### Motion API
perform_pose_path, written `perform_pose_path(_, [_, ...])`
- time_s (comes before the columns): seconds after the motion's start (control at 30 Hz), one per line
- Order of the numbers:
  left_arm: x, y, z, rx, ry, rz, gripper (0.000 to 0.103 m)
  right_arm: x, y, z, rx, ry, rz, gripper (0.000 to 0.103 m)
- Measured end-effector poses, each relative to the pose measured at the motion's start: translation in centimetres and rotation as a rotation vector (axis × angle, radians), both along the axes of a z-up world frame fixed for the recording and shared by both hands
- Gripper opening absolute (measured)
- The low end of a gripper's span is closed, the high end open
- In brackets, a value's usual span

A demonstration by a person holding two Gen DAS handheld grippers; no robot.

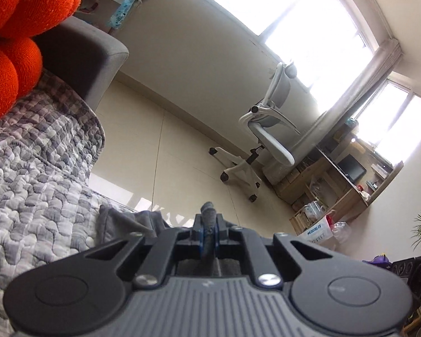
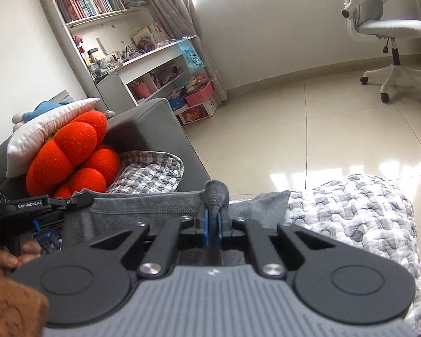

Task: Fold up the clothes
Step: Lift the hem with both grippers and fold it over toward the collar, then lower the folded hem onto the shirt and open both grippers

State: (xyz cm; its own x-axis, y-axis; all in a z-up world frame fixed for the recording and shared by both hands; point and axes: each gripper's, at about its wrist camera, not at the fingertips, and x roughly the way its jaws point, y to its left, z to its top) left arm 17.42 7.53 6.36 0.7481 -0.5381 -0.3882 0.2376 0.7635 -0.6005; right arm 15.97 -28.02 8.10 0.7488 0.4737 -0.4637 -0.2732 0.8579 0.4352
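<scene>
A grey garment (image 2: 143, 205) is stretched above the quilted grey-and-white sofa cover (image 2: 356, 219). My right gripper (image 2: 212, 226) is shut on a bunched piece of its hemmed edge, which pokes up between the blue pads. In the left wrist view my left gripper (image 1: 208, 231) is likewise shut on a pinch of the same grey garment (image 1: 126, 221), with a nub of cloth sticking out above the jaws. The left gripper (image 2: 39, 221) also shows at the left of the right wrist view, held by a hand (image 2: 2, 258). The garment's hem runs taut between the two grippers.
An orange knot cushion (image 2: 73, 154) and a white pillow (image 2: 42, 129) lean in the corner of the grey sofa (image 2: 160, 123). A white office chair (image 2: 387, 36) stands on the tiled floor. Bookshelves (image 2: 98, 14) fill the far wall, and a wooden desk (image 1: 336, 179) sits by the window.
</scene>
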Motion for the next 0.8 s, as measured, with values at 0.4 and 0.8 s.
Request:
perform_pose_path(0.4, [5.5, -1.8, -3.5, 0.14, 0.104, 0.075, 0.007, 4.7, 0.1, -4.7, -0.01, 0.114, -0.092, 0.008])
perform_pose_path(0.8, [6.6, -3.2, -6.3, 0.244, 0.174, 0.172, 0.011, 5.4, 1.2, -5.7, -0.095, 0.148, -0.173, 0.01])
